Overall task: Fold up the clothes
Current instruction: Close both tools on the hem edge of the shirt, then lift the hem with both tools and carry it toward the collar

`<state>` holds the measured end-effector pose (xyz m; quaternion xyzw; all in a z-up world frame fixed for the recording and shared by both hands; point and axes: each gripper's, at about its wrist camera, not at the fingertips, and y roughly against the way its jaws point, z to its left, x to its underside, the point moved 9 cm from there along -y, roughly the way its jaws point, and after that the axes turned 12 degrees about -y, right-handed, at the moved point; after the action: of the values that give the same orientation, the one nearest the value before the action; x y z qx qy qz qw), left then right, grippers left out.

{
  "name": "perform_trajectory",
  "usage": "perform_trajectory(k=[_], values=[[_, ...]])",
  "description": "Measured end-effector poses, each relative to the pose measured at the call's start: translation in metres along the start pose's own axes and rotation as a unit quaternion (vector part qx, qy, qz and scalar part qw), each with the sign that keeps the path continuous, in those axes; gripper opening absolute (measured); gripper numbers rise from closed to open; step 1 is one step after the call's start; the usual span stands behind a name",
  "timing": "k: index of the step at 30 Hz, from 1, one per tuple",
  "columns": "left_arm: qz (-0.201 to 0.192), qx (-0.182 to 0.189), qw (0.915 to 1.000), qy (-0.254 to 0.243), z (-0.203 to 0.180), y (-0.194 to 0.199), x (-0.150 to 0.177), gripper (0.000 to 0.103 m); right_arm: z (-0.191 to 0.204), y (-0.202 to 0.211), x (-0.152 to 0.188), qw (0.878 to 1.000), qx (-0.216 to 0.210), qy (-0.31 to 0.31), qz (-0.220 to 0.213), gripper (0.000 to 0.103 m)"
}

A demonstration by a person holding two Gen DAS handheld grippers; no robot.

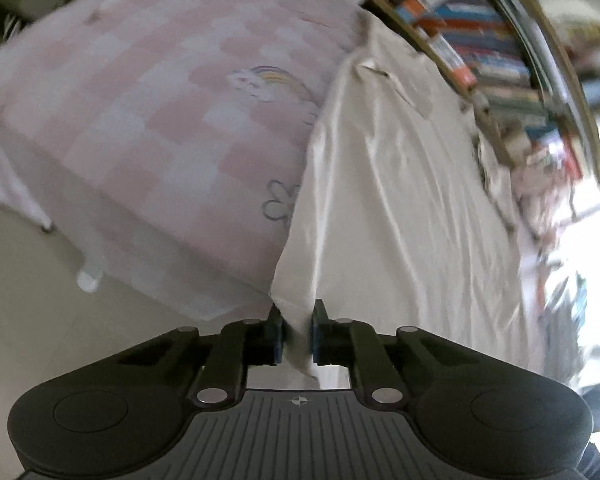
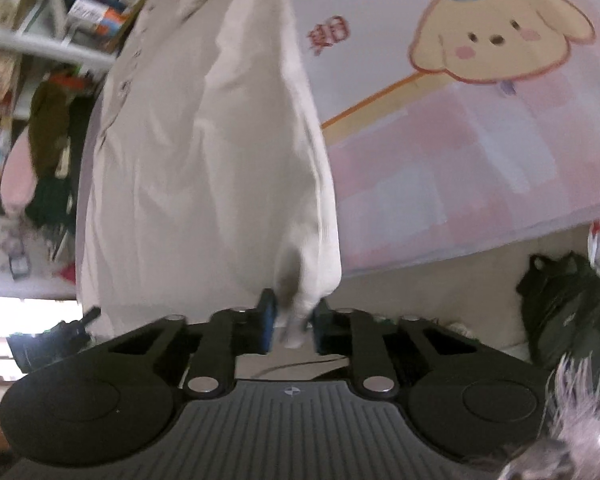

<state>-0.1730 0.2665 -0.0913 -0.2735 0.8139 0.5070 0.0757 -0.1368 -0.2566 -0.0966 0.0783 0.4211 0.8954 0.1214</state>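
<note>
A white garment (image 1: 400, 184) lies stretched along the bed's pink checked sheet (image 1: 148, 120), its collar end toward the far shelf. My left gripper (image 1: 297, 320) is shut on the garment's near corner, with a fold of cloth pinched between the blue pads. In the right wrist view the same white garment (image 2: 204, 152) runs away from me, buttons along its left edge. My right gripper (image 2: 294, 312) is shut on a bunched corner of it, which hangs between the fingers.
A bookshelf (image 1: 480, 52) packed with books stands behind the bed. The sheet shows a cartoon dog print (image 2: 496, 36). A black bag (image 2: 568, 312) sits on the floor at right, and clutter and clothes (image 2: 48, 152) pile up at left. A bed leg (image 1: 88, 276) stands on the pale floor.
</note>
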Motion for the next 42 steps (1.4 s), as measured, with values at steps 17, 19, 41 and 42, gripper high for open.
perform_trajectory(k=[17, 19, 41, 42], values=[[0.013, -0.032, 0.9993, -0.014, -0.019, 0.009, 0.019, 0.011, -0.015, 0.036, 0.022, 0.997, 0.013, 0.080, 0.002, 0.005], [0.011, -0.043, 0.9987, -0.026, -0.022, 0.011, 0.022, 0.011, -0.010, 0.035, 0.023, 0.996, 0.016, 0.093, 0.006, 0.005], [-0.179, 0.114, 0.9710, 0.111, -0.067, 0.080, -0.010, 0.009, 0.026, 0.121, -0.008, 0.979, -0.201, 0.004, -0.031, 0.004], [-0.207, 0.120, 0.9620, 0.132, -0.065, 0.082, -0.024, 0.009, 0.033, 0.128, -0.023, 0.974, -0.221, -0.001, -0.055, 0.004]])
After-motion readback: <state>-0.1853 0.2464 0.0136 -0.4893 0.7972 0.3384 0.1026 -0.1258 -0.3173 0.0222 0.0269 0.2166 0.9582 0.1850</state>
